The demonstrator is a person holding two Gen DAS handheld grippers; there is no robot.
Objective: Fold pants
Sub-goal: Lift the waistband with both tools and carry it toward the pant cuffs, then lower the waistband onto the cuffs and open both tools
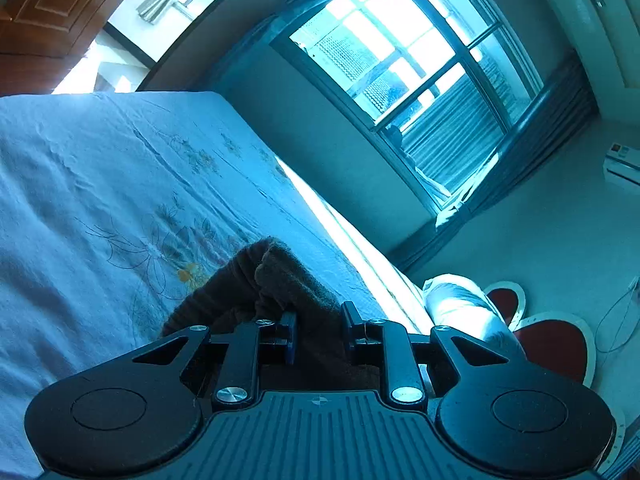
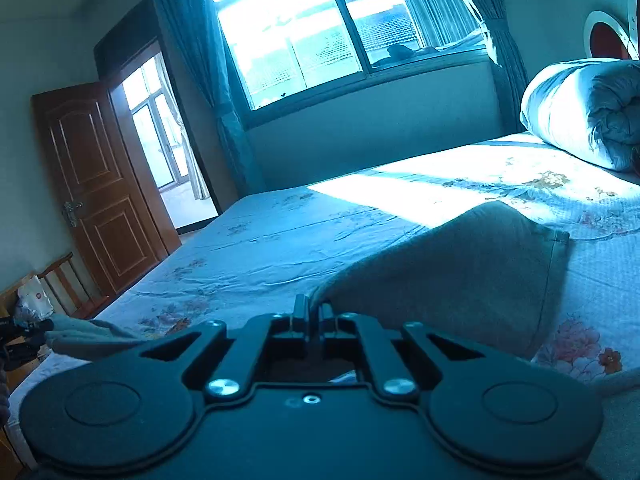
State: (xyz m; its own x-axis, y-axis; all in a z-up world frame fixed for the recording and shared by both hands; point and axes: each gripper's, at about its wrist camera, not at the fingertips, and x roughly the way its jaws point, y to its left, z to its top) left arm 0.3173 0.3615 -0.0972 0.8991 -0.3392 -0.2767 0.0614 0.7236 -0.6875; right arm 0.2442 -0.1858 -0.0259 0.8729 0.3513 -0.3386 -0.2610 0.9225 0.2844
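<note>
Brown fabric fills your left claw (image 1: 318, 330): the pants (image 1: 276, 284) bunch up between the two fingers (image 1: 289, 336), which have closed in and are pinching a thick fold, so they stand a little apart with cloth packed between them. From that grip the bundle rises in a rumpled hump over the bed (image 1: 100, 168), above the flower print on the sheet.

Your right claw (image 2: 314, 312) is shut tight, fingers all but touching, nipping the near corner of the pants (image 2: 460, 276). In this view the cloth looks grey-green and spreads away from the tips to the right as a broad smooth panel, its hemmed far edge lying on the bed (image 2: 280, 236) beside the sunlit patch. Another stretch of the same cloth trails off at the left edge, where your other claw (image 2: 24, 334) shows dark and small; you cannot read its fingers from here.

Behind it all sits the window (image 2: 304, 32), the open door (image 2: 100, 184) at left, and a rolled quilt (image 2: 580, 112) at the head of the bed, well clear of the pants.
</note>
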